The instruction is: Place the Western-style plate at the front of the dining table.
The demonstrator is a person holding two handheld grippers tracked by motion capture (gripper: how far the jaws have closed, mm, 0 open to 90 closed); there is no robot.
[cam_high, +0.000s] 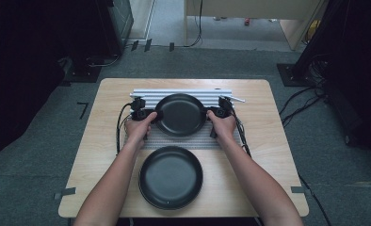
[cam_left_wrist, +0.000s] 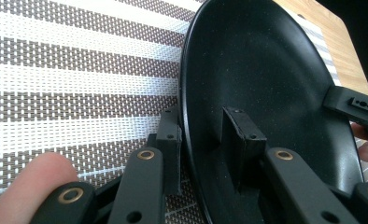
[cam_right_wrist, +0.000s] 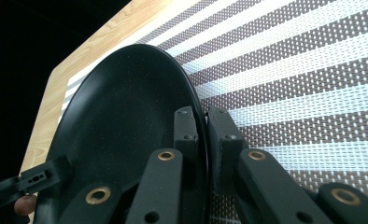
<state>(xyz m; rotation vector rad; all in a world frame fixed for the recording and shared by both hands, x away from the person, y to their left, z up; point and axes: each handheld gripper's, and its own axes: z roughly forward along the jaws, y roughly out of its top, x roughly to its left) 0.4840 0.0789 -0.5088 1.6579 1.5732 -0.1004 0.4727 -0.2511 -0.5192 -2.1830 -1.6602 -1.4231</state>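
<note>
Sitting between both jaws: plate (cam_high: 180, 114) rim.

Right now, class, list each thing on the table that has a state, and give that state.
Far plate: right way up over the striped mat, gripped on opposite rims.
Near plate: right way up on the table, untouched.
Left gripper: shut on the far plate.
Right gripper: shut on the far plate.

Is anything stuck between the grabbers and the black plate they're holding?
No. The left gripper and right gripper each pinch opposite rims of the round black plate directly, above the striped woven placemat. Nothing sits between jaws and rim.
</note>
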